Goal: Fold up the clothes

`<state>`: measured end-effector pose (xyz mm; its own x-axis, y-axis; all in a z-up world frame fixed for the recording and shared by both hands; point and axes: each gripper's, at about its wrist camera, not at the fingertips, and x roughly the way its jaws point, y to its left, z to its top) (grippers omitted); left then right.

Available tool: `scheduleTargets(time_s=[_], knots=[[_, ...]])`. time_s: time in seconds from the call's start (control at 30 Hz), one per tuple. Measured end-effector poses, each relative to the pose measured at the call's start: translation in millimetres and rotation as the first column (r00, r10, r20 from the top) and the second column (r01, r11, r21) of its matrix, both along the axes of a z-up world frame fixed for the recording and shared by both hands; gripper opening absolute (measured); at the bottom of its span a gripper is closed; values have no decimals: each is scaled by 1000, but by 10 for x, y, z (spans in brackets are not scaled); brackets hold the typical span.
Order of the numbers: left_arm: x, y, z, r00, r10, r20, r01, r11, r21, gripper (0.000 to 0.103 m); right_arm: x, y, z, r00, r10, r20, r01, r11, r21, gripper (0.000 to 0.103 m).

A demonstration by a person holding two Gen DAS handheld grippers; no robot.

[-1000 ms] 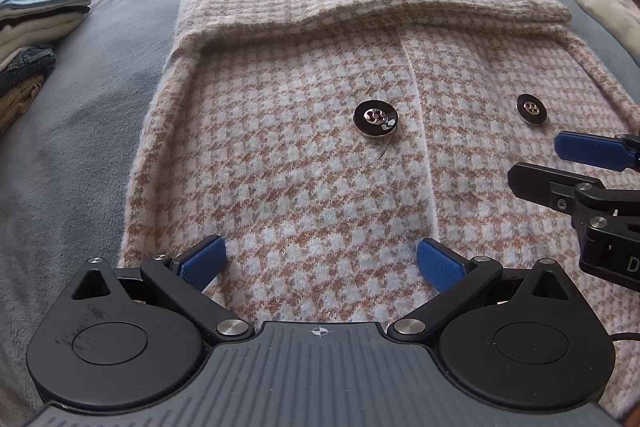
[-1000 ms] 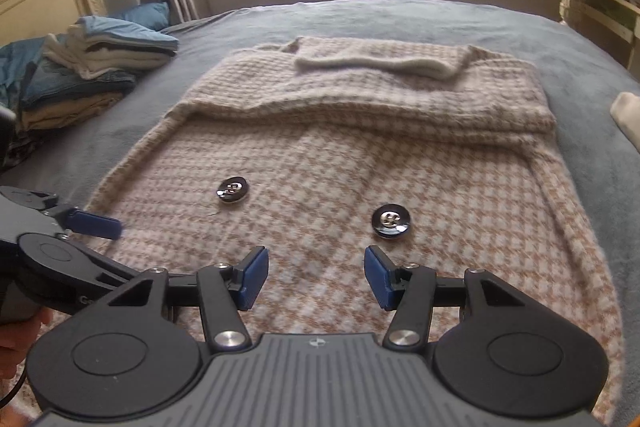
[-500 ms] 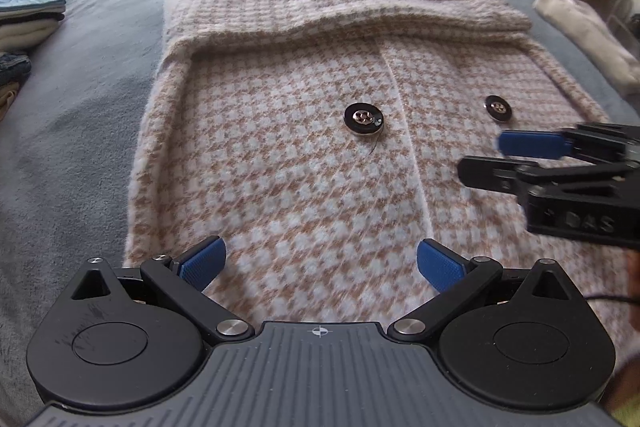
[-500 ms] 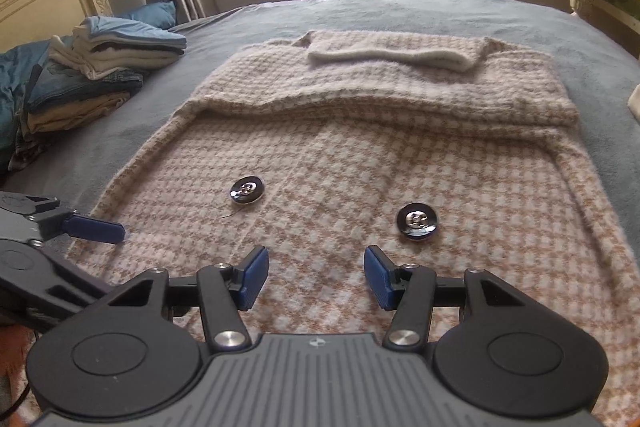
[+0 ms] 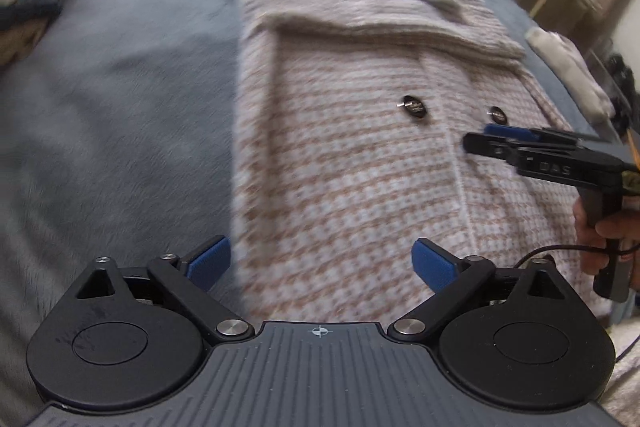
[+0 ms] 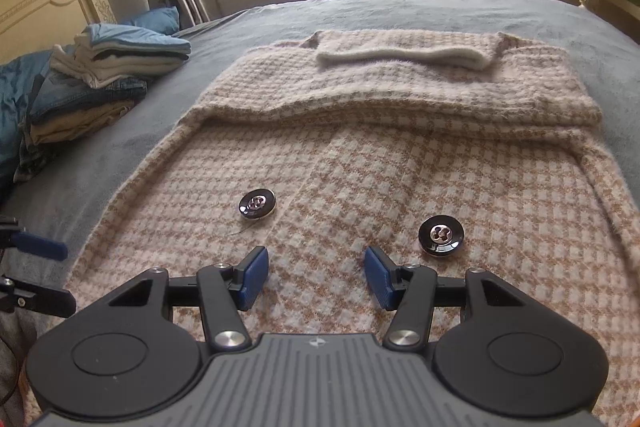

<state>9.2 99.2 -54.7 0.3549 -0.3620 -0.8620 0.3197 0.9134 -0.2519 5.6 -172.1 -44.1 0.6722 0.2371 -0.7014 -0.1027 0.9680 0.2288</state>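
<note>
1. Grippers: left gripper (image 5: 320, 263) with jaws spread wide, holding nothing, astride the coat's left edge. Right gripper (image 6: 316, 277) with a moderate gap between its pads, also holding nothing, low over the near hem. Risk: a pinch that takes only the top layer would drag one front panel off the other.

2. Coat (image 6: 360, 171): houndstooth, flat on the bed (image 6: 400, 7), front up, upper part already folded toward the viewer. Thick, fuzzy cloth; judged prone to springing back from a loose fold.

3. Buttons: left button (image 6: 257, 203) with a loose thread beside it, right button (image 6: 441, 235) just ahead of the right pad. Risk: a pad could snag the thread or close on a button instead of cloth.

4. Collar (image 6: 400, 57): cream strip on the far folded band. Risk: a hard pull on the hem could slide it askew.

5. Stack (image 6: 100, 75): folded clothes at the far left, well apart. Low risk of collision.
</note>
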Motion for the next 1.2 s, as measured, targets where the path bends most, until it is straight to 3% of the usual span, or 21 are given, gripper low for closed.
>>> scheduleTargets(time_s=[0.1,0.2,0.43,0.77,0.93,1.07,1.2], knots=[[13,110,-77,997,41,-62,-43,998,-37,75,3,-21,0,1000,-6,0,6,1000,9,56],[7,156,-124,994,63,-88,-68,997,-46,63,-1,-31,-2,1000,-8,0,8,1000,14,56],[-62,234,-177,989,69,-127,-77,995,-58,47,-31,-36,24,1000,-12,2,12,1000,18,56],[-222,221,-254,954,-99,-282,63,989,-135,43,-92,-14,141,999,-5,43,4,1000,9,56],[-292,192,-382,898,-190,-398,119,973,-195,43,-128,-19,190,998,-5,57,5,1000,6,56],[-437,89,-474,849,-284,-447,204,954,-219,43,-159,-37,218,998,-11,66,10,1000,7,56],[-501,-1,-538,838,-303,-453,220,949,-227,43,-182,-50,229,997,-11,71,11,1000,7,56]])
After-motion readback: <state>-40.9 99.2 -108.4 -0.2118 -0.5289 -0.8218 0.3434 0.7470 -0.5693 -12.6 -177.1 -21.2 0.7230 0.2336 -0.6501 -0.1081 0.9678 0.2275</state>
